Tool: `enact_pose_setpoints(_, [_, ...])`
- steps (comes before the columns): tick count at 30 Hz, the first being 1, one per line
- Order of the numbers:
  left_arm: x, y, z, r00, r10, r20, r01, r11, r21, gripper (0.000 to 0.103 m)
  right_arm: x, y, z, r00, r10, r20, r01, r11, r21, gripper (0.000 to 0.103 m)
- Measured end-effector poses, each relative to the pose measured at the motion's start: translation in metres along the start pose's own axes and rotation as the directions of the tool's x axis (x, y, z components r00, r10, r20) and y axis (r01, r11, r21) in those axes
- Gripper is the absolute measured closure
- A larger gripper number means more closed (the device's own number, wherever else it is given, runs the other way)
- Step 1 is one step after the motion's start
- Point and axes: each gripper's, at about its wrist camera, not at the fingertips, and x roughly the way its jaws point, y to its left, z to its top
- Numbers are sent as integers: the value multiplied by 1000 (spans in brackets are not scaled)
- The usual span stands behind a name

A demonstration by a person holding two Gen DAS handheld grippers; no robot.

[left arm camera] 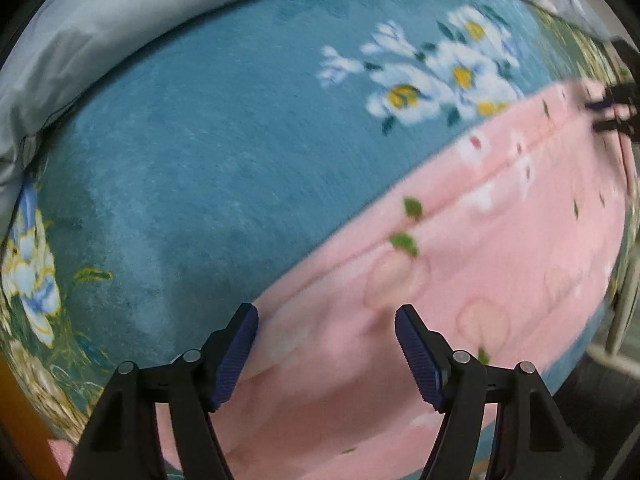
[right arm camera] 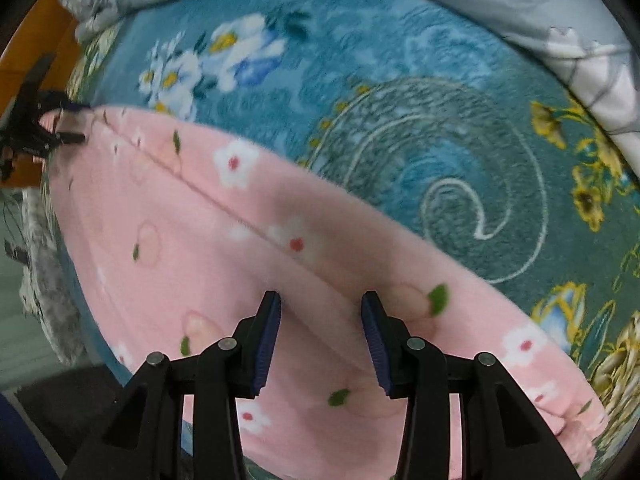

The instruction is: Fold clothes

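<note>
A: Where does the garment lie?

B: A pink fleece garment (left arm camera: 460, 280) with small flowers and leaves is spread flat on a teal flowered blanket (left arm camera: 200, 140). A grey quilt (left arm camera: 100, 20) is bunched along the blanket's far edge. The garment is a long band, and a raised seam runs down its length.

A: And the two claws?

B: One sits at each end of that band, both pointing steeply down at it. The left gripper (left arm camera: 326, 354) hangs over the left end, at the band's far edge, where pink meets teal. Its jaws are spread wide with nothing pinched. The right gripper (right arm camera: 320, 340) hangs over the right end, straddling the seam. Its jaws stand narrower but apart, also gripping nothing.

A: Which hand is nearer?

B: Each is nearest its own end. In the right view, the left gripper shows small at the far left, at the other end of the seam. My judgement: the next fold turns on that long axis, lifting both ends together.
</note>
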Motion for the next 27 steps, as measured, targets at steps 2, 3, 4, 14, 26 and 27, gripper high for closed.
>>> enact_pose_setpoints(2, [-5,-2,-3,1000,3,4,-3,1000,22,40,2,3,-1,1000,-4,-10,4,1000,-6,60])
enact_pose_setpoints(3, [-7,-3,-4,1000,2,5,-2,1000,25,53,3,4,-1,1000,-7,-14,7,1000,-9,60])
enact_pose_setpoints(4, [-8,-4,-6,1000,5,1,-5,999,34,59,3,6,-1,1000,-13,-20,13,1000,-15,61])
enact_pose_setpoints(14, [-14,-7,-21,999,42,32,-43,998,39,99,-4,24,-15,997,-71,4,71,997,-26,97])
enact_pose_setpoints(26, [-30,38,-10,981,26,194,29,961,-274,99,-32,-7,25,986,-113,125,103,991,84,99])
enact_pose_setpoints(27, [-23,36,-6,984,32,178,19,960,-281,99,-27,-9,28,988,-115,107,105,990,91,99])
